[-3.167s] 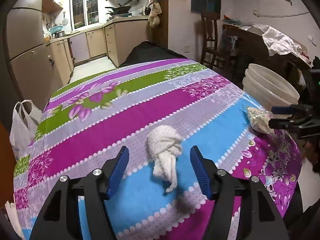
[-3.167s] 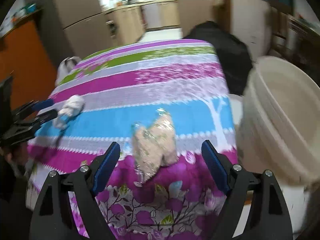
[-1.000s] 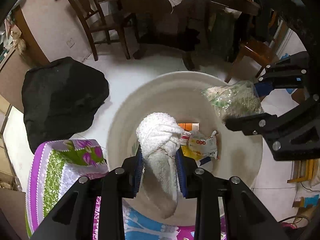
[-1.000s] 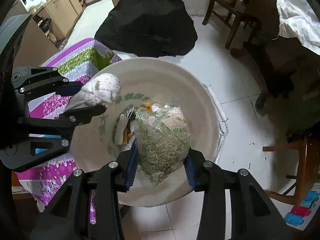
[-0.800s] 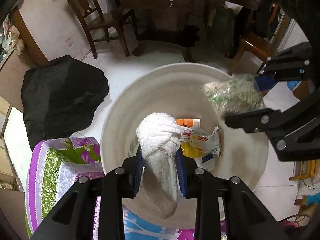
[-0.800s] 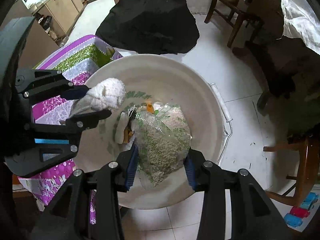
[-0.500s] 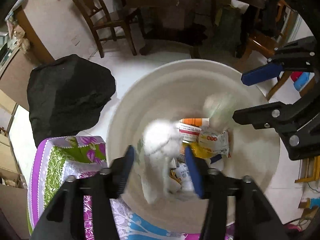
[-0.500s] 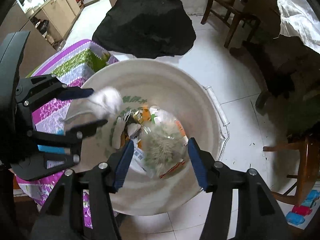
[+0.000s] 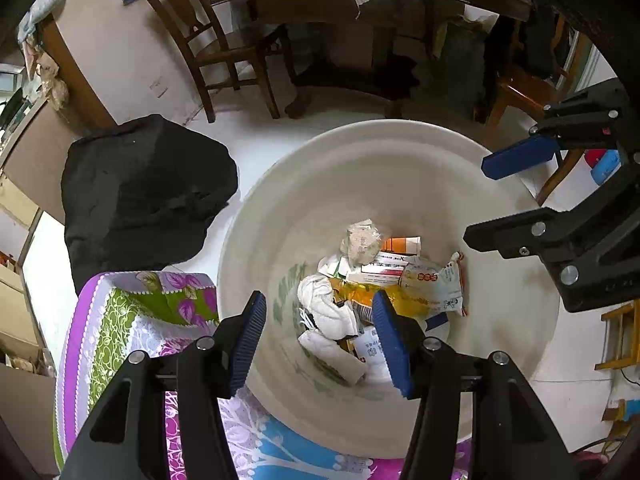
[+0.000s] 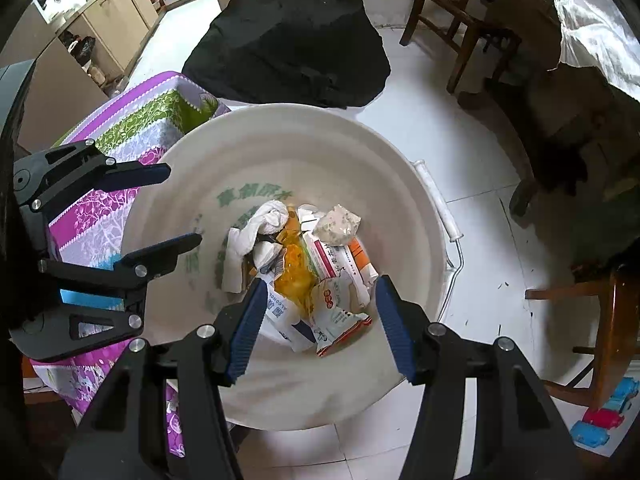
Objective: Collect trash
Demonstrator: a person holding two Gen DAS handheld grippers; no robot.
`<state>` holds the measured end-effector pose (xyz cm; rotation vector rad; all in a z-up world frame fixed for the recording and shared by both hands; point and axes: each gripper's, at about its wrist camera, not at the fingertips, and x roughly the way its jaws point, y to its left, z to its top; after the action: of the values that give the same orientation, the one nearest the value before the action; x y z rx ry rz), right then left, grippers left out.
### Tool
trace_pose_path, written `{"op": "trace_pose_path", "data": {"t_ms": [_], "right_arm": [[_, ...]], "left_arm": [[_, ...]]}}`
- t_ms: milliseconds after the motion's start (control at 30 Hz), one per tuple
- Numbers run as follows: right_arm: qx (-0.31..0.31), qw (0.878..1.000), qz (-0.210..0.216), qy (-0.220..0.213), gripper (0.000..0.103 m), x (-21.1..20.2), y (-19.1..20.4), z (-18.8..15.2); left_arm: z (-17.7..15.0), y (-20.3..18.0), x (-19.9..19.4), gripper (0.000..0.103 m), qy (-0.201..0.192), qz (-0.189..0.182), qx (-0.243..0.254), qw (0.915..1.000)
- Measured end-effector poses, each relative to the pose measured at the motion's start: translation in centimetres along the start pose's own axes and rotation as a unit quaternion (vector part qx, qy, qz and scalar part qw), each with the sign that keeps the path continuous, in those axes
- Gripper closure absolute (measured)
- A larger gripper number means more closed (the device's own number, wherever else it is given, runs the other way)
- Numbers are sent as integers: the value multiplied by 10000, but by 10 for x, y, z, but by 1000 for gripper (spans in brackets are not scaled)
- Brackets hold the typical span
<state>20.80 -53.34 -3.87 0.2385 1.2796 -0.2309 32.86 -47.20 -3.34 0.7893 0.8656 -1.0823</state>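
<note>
A white plastic bucket [image 9: 400, 168] stands on the floor beside the table; it also shows in the right wrist view [image 10: 304, 136]. At its bottom lie the white cloth wad [image 9: 324, 308] [image 10: 264, 220], the clear bag of crumbs [image 9: 362, 238] [image 10: 338, 220] and several wrappers and cartons [image 10: 332, 264]. My left gripper [image 9: 320, 336] is open and empty above the bucket's near side. My right gripper [image 10: 318, 320] is open and empty above the bucket too. Each gripper shows in the other's view, the right [image 9: 500, 200] and the left [image 10: 176, 204].
The table corner with a striped floral cloth [image 9: 132, 320] [image 10: 132, 120] touches the bucket's side. A black bag [image 9: 144, 188] [image 10: 288, 36] lies on the white tiled floor behind it. Wooden chairs [image 9: 216, 44] [image 10: 456, 12] and a dark table stand further back.
Both grippers held their items over the bucket, then opened. The cloth wad and the bag of crumbs fell and now lie in the bucket.
</note>
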Motion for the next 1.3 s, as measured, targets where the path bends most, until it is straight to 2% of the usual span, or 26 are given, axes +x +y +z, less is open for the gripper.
{"op": "trace_pose_path", "data": {"t_ms": [67,133,200,233,267,333,367,433,500,567,600,633,733,800,867,933,1033,1100,1167,1300], "right_arm": [[20,10000,14,-67,49,-2,0,-4],[56,9998,55,-208,48,-7,1,-10],[25,9990,-145,-424,44,-13,4,-17],[-63,9966,-423,-699,42,-20,8,-25],[-120,9940,-578,-917,39,-26,12,-31],[-106,9879,-636,-1409,28,-41,21,-51],[-69,9838,-660,-1667,19,-49,25,-62],[-5,9693,-949,-2267,7,-66,38,-93],[81,9555,-1334,-2631,6,-77,50,-120],[311,9370,-1871,-2933,6,-86,61,-152],[402,9312,-1997,-3023,6,-88,63,-162],[547,9252,-2069,-3134,6,-91,67,-178],[843,9205,-1833,-3346,6,-97,73,-213],[953,9154,-1758,-3495,6,-101,81,-233],[1023,9083,-1793,-3638,6,-104,96,-255],[1044,9071,-1777,-3670,6,-104,109,-271],[1021,9075,-1670,-3717,6,-106,124,-288],[1067,9046,-1615,-3798,6,-109,130,-296],[1196,8957,-1638,-3958,6,-113,133,-307],[1402,8858,-1697,-4085,5,-118,132,-321]], "left_arm": [[-5,-1,-5,47,-140,66,-80,9998],[-13,-4,-15,47,-473,308,-145,9983],[-22,-11,-24,47,-731,574,-103,9956],[-30,-18,-32,45,-940,736,-63,9928],[-36,-23,-38,38,-1110,869,-57,9900],[-54,-36,-55,27,-1606,1134,-89,9804],[-64,-43,-64,20,-1855,1198,-117,9752],[-86,-57,-86,12,-2384,1322,-220,9619],[-106,-69,-104,5,-2742,1396,-315,9510],[-128,-80,-123,5,-2999,1318,-417,9439],[-141,-84,-133,5,-3103,1231,-523,9412],[-149,-88,-138,5,-3139,1162,-591,9405],[-180,-100,-158,5,-3178,1040,-790,9391],[-205,-110,-172,5,-3316,1321,-1013,9286],[-226,-121,-182,5,-3350,1532,-1198,9219],[-244,-129,-190,5,-3350,1699,-1361,9167],[-271,-145,-203,5,-3474,1994,-1463,9045],[-283,-153,-210,5,-3492,2008,-1486,9031],[-294,-161,-215,5,-3492,2019,-1507,9026],[-301,-168,-220,5,-3469,2094,-1488,9021]]}}
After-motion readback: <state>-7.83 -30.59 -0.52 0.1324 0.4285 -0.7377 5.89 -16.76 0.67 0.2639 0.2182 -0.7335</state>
